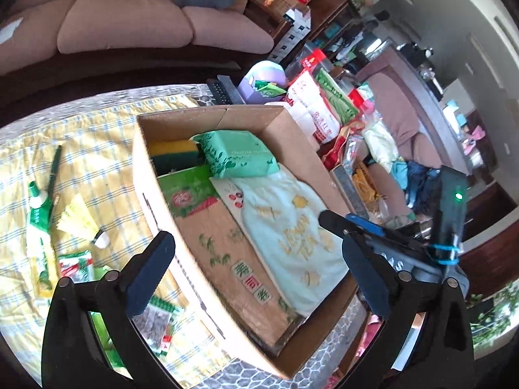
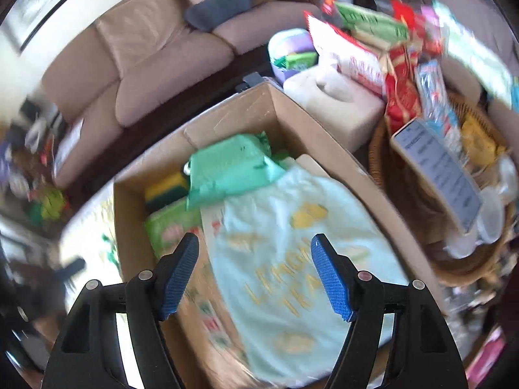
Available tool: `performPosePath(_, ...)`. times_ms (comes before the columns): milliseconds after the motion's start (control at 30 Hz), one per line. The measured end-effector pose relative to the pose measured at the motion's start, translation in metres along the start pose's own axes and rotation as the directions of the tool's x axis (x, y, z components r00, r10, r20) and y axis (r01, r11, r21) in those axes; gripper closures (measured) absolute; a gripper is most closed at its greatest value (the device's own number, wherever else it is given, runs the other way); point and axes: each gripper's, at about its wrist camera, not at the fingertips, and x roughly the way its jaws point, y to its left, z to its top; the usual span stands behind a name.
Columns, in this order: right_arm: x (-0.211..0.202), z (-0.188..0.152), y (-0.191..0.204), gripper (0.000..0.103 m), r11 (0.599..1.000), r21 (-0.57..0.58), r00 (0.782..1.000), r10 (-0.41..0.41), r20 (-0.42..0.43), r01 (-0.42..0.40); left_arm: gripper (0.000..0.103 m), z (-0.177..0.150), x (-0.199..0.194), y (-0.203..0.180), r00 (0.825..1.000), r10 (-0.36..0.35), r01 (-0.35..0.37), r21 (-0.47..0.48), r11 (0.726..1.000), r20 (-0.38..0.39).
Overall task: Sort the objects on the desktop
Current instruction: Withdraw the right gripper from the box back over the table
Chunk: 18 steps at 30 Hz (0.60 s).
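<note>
Item: contents of a cardboard box (image 1: 181, 227) on a yellow checked tablecloth (image 1: 97, 149), viewed over two hand-held grippers, both empty. The left gripper (image 1: 256, 272) stands with jaws at their widest, straddling the box's near wall, nothing between the pads; the right gripper (image 2: 256, 278) hangs above the box with jaws fairly wide, also holding nothing. Nearest inside the box lies a pale mint towel (image 1: 292, 227) lettered in yellow: judged light, limp and non-slip, best pinched at a free edge or a fold (a flat-on grab would likely only bunch it). Beside it, a brown flat pack with green print (image 1: 223, 243), judged stiff and thin, hard to lift except by an exposed edge. Further in, a green soft tissue pack (image 1: 236, 155), squashy and slick-wrapped, to be taken across its narrow width; behind it a yellow-green scouring sponge (image 1: 172, 152). Still loose on the cloth, left of the box: a toothpaste tube (image 1: 37, 227), a shuttlecock (image 1: 81, 223) (fragile feathers, hold by the cork) and a dark pen (image 1: 53, 168). These loose items appear only in the left wrist view; the right wrist view, blurred, alone shows a wicker basket (image 2: 470, 272) and a white tissue box (image 2: 337, 103) beyond the carton.
</note>
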Motion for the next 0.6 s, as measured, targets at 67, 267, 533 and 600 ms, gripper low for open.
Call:
performPosePath(67, -0.013, -0.017, 0.008, 0.025, 0.996, -0.085, 0.999, -0.028, 0.036, 0.031, 0.000, -0.013, -0.010, -0.006, 0.999, 0.041, -0.041, 0.014, 0.999, 0.015)
performPosePath(267, -0.037, -0.067, 0.036, 0.010, 0.955, -0.265, 0.987, -0.100, 0.127, 0.131, 0.000, -0.058, -0.026, -0.016, 0.980, 0.194, -0.195, 0.039, 0.980, 0.036)
performPosePath(533, -0.061, -0.112, 0.061, 0.002, 0.916, -0.365, 0.978, -0.106, 0.179, 0.166, 0.000, -0.110, -0.060, -0.016, 0.945, 0.317, -0.323, 0.077, 0.943, 0.085)
performPosePath(600, -0.068, -0.120, 0.066, 0.002, 0.919, -0.364, 0.979, -0.088, 0.184, 0.151, 0.000, -0.121, -0.072, -0.016, 0.938, 0.332, -0.339, 0.076, 0.938, 0.097)
